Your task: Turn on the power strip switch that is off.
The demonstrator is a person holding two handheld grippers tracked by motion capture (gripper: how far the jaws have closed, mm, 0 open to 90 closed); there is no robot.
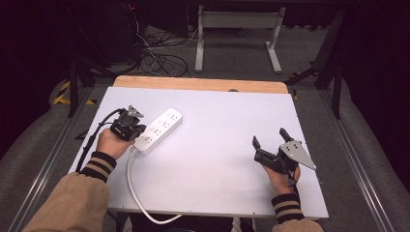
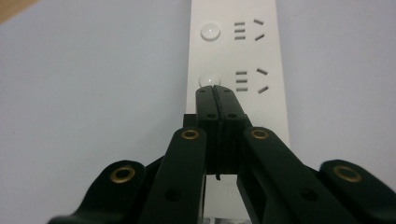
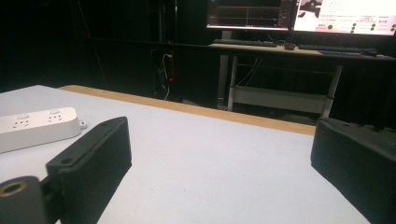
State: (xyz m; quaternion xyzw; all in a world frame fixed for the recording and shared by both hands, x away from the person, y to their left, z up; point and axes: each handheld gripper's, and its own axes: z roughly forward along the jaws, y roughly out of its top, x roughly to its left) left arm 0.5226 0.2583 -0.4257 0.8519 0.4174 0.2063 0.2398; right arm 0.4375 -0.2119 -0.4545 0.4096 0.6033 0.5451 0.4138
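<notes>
The left gripper has its jaws pressed together, tips over a round button on the power strip. The right gripper, lower right, is wide open and empty. Its view shows screens far back.

text: none legible | monitors: writing too small and blurred to read | power strip: faint embossed mark near its close end, unreadable

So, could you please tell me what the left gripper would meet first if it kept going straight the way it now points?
Most likely the round white button on the white power strip: the left gripper, shut, points right at its near edge. Whether they already touch, I cannot tell.
</notes>
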